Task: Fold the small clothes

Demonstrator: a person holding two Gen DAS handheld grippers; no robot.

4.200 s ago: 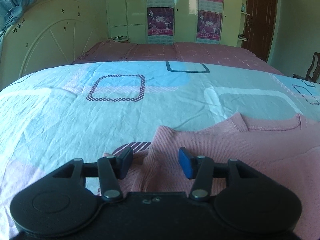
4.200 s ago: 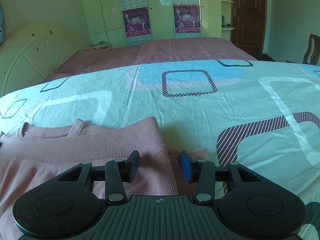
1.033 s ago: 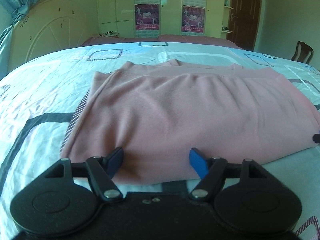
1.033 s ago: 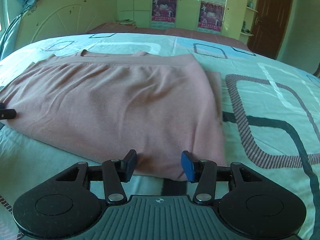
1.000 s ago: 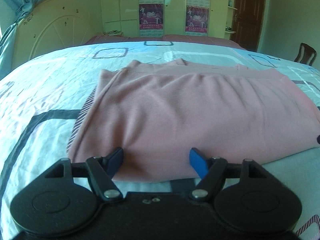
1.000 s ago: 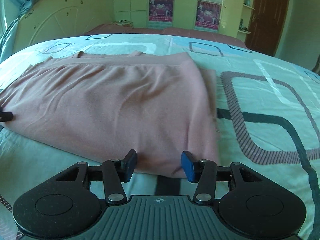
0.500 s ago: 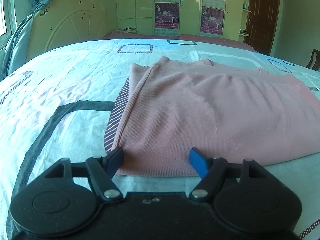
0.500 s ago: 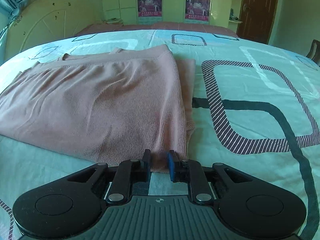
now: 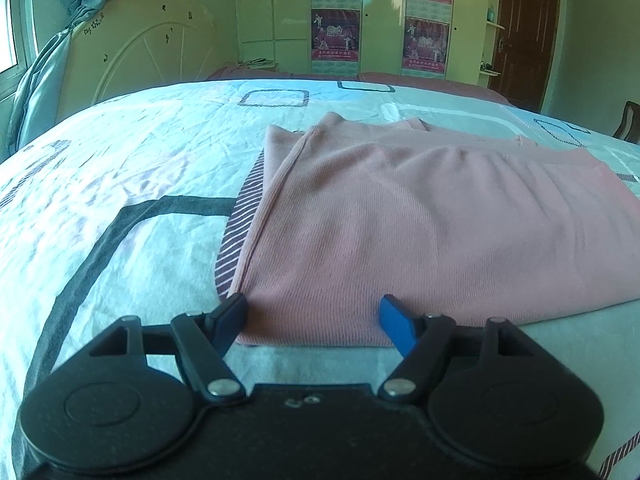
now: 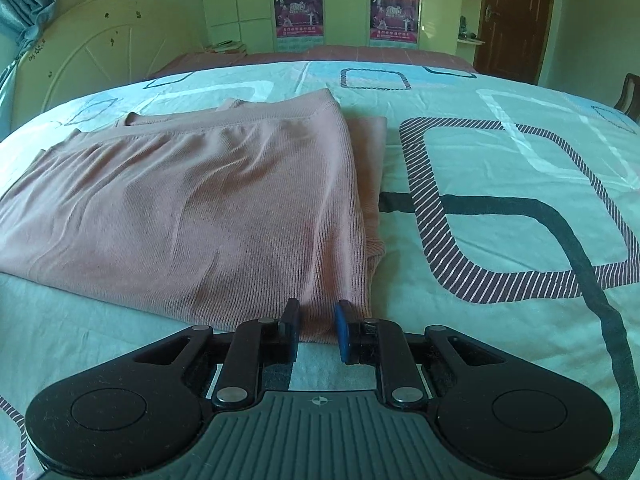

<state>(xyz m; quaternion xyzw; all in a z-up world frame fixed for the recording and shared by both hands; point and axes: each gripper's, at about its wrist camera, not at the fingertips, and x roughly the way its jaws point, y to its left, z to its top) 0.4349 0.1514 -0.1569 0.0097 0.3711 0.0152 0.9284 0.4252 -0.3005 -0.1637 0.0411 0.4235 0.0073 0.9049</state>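
A pink knit garment (image 9: 420, 220) lies folded on the bed, its folded edge nearest me. In the left wrist view my left gripper (image 9: 314, 316) is open, and its fingers straddle the garment's near left corner without pressing it. In the right wrist view the same garment (image 10: 200, 200) spreads to the left, with a sleeve layer showing along its right side. My right gripper (image 10: 318, 322) has narrowed onto the near right corner, and a ridge of pink cloth is pinched between its pads.
The bed sheet (image 10: 500, 208) is pale blue with dark striped rectangles and runs wide on both sides of the garment. A cream headboard (image 9: 152, 60) and a blue curtain (image 9: 48, 60) stand at the left. Cupboards with posters (image 10: 298, 8), a brown door (image 10: 516, 16) and a chair (image 9: 628, 120) lie beyond the bed.
The right gripper's jaws went from wide apart to pinched on the garment's near right corner. The left gripper slid left along the near edge to the left corner and stayed open.
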